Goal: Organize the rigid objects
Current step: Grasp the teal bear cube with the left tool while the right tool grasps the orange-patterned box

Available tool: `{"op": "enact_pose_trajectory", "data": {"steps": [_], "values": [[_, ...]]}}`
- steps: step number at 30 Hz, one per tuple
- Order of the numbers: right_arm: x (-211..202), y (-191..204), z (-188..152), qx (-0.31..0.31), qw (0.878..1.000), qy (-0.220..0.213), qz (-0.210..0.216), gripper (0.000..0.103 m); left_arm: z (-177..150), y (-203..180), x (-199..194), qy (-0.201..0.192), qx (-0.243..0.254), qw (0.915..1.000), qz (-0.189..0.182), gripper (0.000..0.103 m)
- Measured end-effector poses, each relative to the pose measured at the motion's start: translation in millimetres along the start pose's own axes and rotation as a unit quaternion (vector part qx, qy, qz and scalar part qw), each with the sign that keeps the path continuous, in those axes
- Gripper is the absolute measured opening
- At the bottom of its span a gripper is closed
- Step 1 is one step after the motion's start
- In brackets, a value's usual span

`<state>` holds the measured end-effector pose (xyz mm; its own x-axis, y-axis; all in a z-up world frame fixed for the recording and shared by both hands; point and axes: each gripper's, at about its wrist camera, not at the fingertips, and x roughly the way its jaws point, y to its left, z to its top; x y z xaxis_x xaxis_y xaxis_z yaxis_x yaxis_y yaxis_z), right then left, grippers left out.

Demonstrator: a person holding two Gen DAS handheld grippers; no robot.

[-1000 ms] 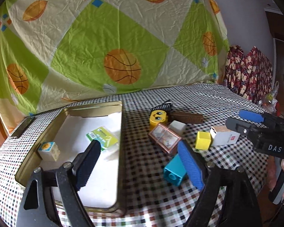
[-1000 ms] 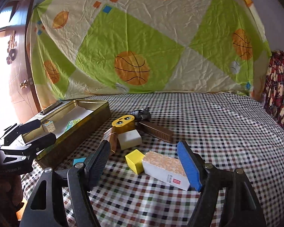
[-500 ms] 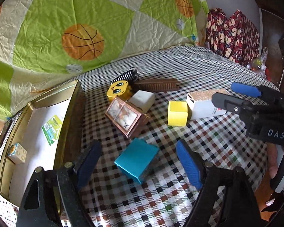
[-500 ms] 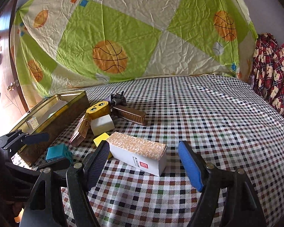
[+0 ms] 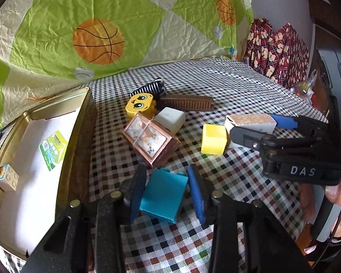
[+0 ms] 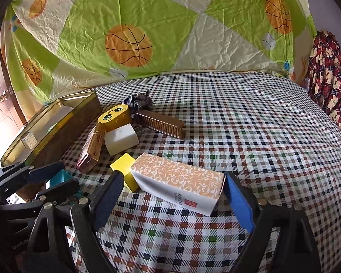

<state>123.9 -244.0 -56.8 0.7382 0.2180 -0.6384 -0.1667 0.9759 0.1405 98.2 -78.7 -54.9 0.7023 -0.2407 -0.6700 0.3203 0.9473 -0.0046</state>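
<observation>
Tin (image 5: pixel 79 122) cut off at left edge; teal block (image 6: pixel 60 177) mostly behind left tongs (image 6: pixel 50 183).

Surface: table under a checked cloth (image 6: pixel 250 125), small dark, red and green squares on white.
Left edge: open gold tin (image 5: pixel 79 136), its long wall beside the loose items.
Middle cluster: yellow face block (image 5: pixel 139 105), striped dark item (image 5: pixel 147 87) behind it, brown comb-like bar (image 5: pixel 186 103), white block (image 5: pixel 171 119), and copper-framed box (image 5: pixel 150 140), tilted.
Near side: teal block (image 5: pixel 163 196), yellow cube (image 5: pixel 213 139), patterned orange-and-white carton (image 6: pixel 179 183).
</observation>
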Motion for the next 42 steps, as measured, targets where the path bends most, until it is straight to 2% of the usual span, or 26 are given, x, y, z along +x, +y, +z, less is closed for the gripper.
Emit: {"op": "enact_pose_trajectory", "data": {"steps": [3,5,7,10,16,18,19,24,26,27,29,31,35,40,42], "values": [[2.3,-4.1,2.6,0.013,1.000,0.001,0.010,0.089,-0.1,0.4,-1.0,-0.004,-0.003,1.0000,-0.003,0.037],[3.6,-2.0,2.3,0.006,1.000,0.004,0.005,0.082,-0.7,-1.0,-2.1,-0.007,0.000,1.0000,-0.002,0.037],[3.2,2.0,2.3,-0.004,1.000,0.001,-0.001,0.082,-0.4,-1.0,-3.6,-0.012,-0.001,0.9999,0.001,0.037],[-2.0,4.4,0.7,-0.011,1.000,-0.016,-0.004,0.082,-1.9,-0.5,-9.6,-0.030,-0.004,0.9995,0.009,0.032],[-14.8,6.3,-2.8,-0.016,0.998,-0.054,-0.010,0.082,-2.7,-3.8,-19.1,-0.061,0.007,0.9978,0.025,0.031],[-16.8,7.1,-3.6,-0.019,0.998,-0.060,-0.009,0.082,-2.7,-2.5,-19.2,-0.062,0.004,0.9979,0.020,0.014],[-17.6,7.2,-3.9,-0.019,0.998,-0.063,-0.010,0.082,-2.8,-1.2,-19.0,-0.061,0.002,0.9980,0.017,0.011],[-19.0,8.1,-4.3,-0.022,0.997,-0.069,-0.011,0.082,-2.7,1.1,-18.4,-0.058,-0.003,0.9983,0.003,0.011],[-19.1,8.0,-4.3,-0.021,0.997,-0.069,-0.010,0.082,-2.7,1.9,-18.7,-0.058,-0.004,0.9983,-0.001,0.015],[-19.2,8.2,-4.3,-0.021,0.997,-0.069,-0.010,0.082,-3.5,0.6,-18.0,-0.052,-0.001,0.9986,-0.009,0.021],[-19.5,8.4,-4.3,-0.022,0.997,-0.070,-0.010,0.082,-3.2,-0.6,-17.9,-0.046,0.003,0.9988,-0.018,0.060],[-20.4,8.4,-4.3,-0.022,0.997,-0.072,-0.010,0.082,-3.3,-0.6,-20.0,-0.050,0.002,0.9986,-0.020,0.076],[-22.3,8.3,-4.9,-0.022,0.997,-0.076,-0.009,0.082,-3.1,3.2,-13.2,-0.022,-0.005,0.9985,-0.050,0.077],[-23.3,8.7,-5.6,-0.024,0.996,-0.080,-0.007,0.082,-2.7,-2.6,-9.7,-0.016,0.003,0.9998,-0.011,0.079],[-23.6,7.9,-6.0,-0.024,0.996,-0.081,-0.006,0.082,-2.5,1.5,-10.4,-0.019,-0.008,0.9998,0.002,0.080]]}}
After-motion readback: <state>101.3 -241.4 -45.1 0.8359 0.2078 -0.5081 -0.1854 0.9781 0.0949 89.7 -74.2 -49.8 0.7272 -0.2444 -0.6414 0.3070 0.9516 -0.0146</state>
